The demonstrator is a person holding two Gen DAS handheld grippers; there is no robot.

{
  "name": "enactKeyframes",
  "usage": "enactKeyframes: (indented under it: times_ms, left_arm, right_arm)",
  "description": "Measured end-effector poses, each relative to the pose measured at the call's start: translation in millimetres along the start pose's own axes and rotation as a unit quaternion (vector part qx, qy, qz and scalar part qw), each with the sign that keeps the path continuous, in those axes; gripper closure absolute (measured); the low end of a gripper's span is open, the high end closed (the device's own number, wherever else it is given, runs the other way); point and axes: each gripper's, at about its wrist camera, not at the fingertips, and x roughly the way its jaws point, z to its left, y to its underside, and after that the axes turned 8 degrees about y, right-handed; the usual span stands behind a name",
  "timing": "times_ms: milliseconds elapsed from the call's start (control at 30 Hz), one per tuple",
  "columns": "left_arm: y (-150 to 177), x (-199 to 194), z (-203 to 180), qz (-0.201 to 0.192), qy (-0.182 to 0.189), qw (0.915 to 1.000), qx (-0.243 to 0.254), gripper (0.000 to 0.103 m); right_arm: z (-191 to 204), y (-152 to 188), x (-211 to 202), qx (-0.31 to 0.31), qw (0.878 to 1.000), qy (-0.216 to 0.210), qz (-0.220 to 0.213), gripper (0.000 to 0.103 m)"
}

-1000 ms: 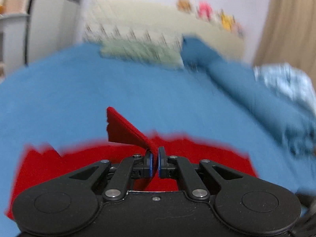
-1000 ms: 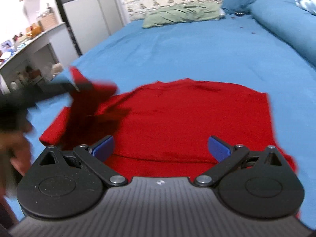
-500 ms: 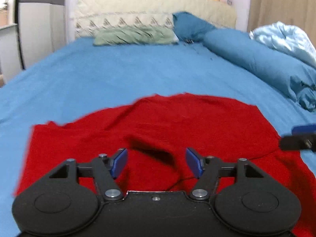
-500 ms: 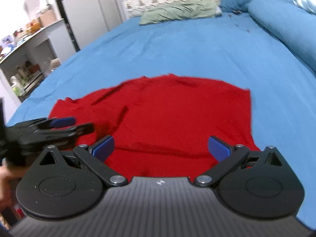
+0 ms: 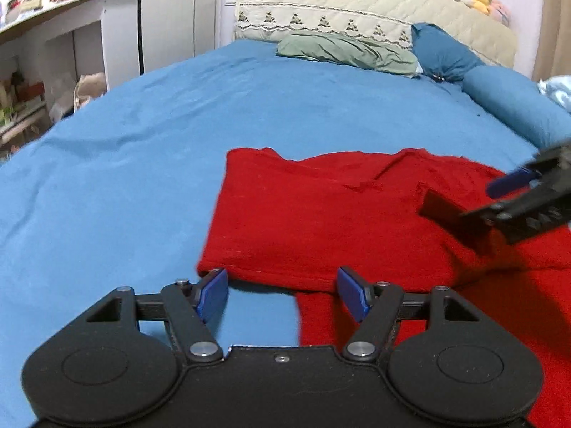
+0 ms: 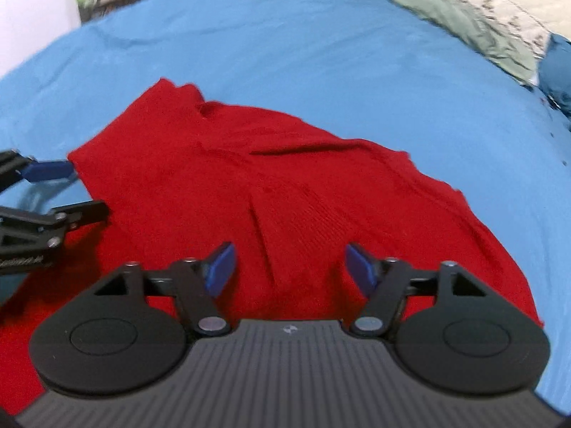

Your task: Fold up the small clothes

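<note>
A red garment [image 5: 321,214] lies spread on the blue bed sheet [image 5: 125,164], with its left part folded over onto itself. My left gripper [image 5: 282,294] is open and empty, at the near edge of the folded part. My right gripper [image 6: 291,267] is open and empty, low over the garment [image 6: 285,185]. The right gripper also shows at the right edge of the left wrist view [image 5: 514,192]. The left gripper shows at the left edge of the right wrist view [image 6: 53,189].
A green pillow [image 5: 346,51] and a dark blue pillow [image 5: 442,57] lie at the headboard [image 5: 357,7]. A rolled blue duvet [image 5: 517,107] runs along the right. White shelves [image 5: 53,53] stand left of the bed.
My left gripper let go of the red cloth and opened, then shifted left to the folded edge. My right gripper swung left over the garment and stayed open.
</note>
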Motion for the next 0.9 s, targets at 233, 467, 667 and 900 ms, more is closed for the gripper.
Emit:
enactKeyframes:
  times_ms: [233, 467, 667, 900]
  left_arm:
    - [-0.9, 0.4, 24.6, 0.010, 0.020, 0.9988, -0.043, 0.031]
    - [2.7, 0.1, 27.8, 0.024, 0.033, 0.9975, -0.058, 0.021]
    - [-5.5, 18.7, 17.8, 0.017, 0.044, 0.9979, -0.045, 0.018]
    - [-13.5, 41.5, 17.3, -0.007, 0.021, 0.9974, -0.068, 0.019]
  right_arm:
    - [22.2, -18.0, 39.8, -0.038, 0.998, 0.001, 0.049, 0.075]
    - [-25.2, -29.1, 2.8, 0.043, 0.998, 0.050, -0.022, 0.083]
    - [-102.9, -37.7, -49.1, 0.173, 0.976, 0.090, -0.097, 0.083]
    - [-169.4, 0.8, -73.7, 0.274, 0.942, 0.140, -0.130, 0.083]
